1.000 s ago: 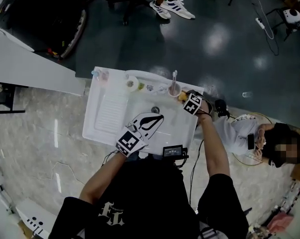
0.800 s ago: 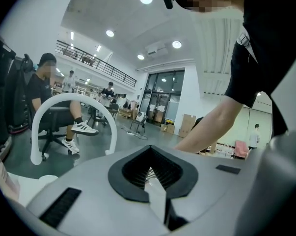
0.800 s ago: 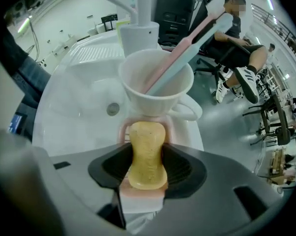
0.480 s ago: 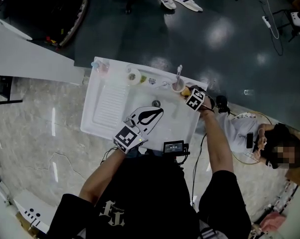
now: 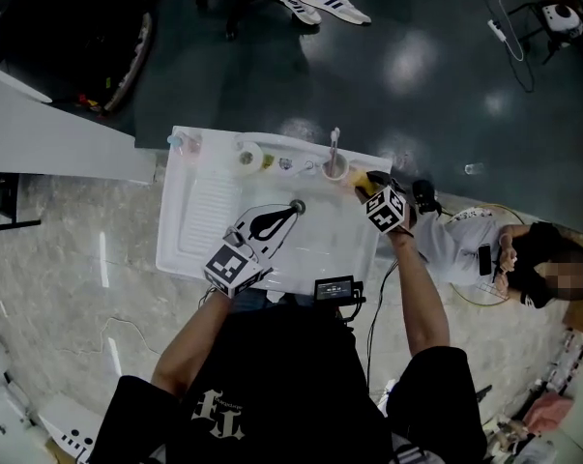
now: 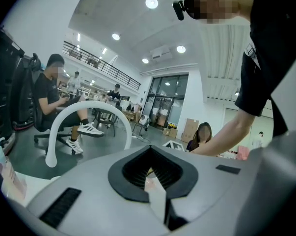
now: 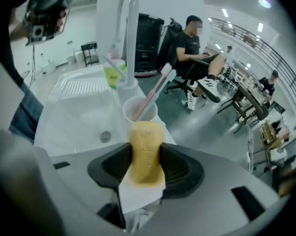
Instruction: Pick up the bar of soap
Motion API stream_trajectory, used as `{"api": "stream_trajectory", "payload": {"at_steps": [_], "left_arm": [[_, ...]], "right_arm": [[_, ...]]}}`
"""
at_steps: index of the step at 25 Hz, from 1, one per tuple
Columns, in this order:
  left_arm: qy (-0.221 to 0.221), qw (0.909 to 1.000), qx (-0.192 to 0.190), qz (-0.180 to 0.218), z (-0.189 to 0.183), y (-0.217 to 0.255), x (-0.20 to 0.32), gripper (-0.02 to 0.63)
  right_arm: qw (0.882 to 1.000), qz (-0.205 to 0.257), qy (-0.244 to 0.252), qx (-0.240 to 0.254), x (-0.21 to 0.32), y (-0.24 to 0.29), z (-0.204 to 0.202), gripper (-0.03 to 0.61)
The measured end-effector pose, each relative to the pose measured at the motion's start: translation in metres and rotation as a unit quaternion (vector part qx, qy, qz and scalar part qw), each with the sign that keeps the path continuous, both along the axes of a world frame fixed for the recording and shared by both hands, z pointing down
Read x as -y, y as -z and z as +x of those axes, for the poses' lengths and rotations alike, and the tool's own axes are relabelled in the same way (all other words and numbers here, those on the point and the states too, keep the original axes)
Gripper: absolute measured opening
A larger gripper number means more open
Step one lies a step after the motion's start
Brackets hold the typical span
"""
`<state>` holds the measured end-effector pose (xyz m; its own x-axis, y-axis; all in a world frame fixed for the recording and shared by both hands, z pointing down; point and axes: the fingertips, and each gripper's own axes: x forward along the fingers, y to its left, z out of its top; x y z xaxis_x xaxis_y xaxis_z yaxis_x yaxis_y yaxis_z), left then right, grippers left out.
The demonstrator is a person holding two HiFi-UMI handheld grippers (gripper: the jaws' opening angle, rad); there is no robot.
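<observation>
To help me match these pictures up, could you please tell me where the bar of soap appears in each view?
Head view: the bar of soap is right of centre, just right of the toothbrush cup.
Left gripper view: not in it.
Right gripper view: lower centre, just below that cup.
Shared landmark: the toothbrush cup, in the head and right gripper views.

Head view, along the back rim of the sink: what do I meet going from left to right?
small bottle → white roll → cup with toothbrushes → bar of soap. The tiny bits between the roll and the cup are too small to tell.
</observation>
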<state>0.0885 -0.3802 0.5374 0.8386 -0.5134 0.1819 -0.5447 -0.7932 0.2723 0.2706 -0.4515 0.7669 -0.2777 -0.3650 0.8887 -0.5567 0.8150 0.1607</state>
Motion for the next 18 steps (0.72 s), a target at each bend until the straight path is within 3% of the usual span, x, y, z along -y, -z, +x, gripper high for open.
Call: {"api": "stream_trajectory", "payload": {"at_steps": [7, 13, 18], "left_arm": [[-0.033, 0.9995, 0.000, 0.001, -0.015, 0.002, -0.017, 0.008], [-0.082, 0.9963, 0.002, 0.024, -0.026, 0.012, -0.022, 0.008], [-0.108, 0.9938, -0.011, 0.024, -0.055, 0.015, -0.033, 0.008]], "right_arm": [[0.981, 0.091, -0.119, 0.126, -0.063, 0.104, -0.023, 0.184], [0.944, 0.165, -0.207, 0.199, -0.117, 0.188, -0.042, 0.184], [0.918, 0.205, -0.262, 0.217, -0.163, 0.225, -0.076, 0.184]]}}
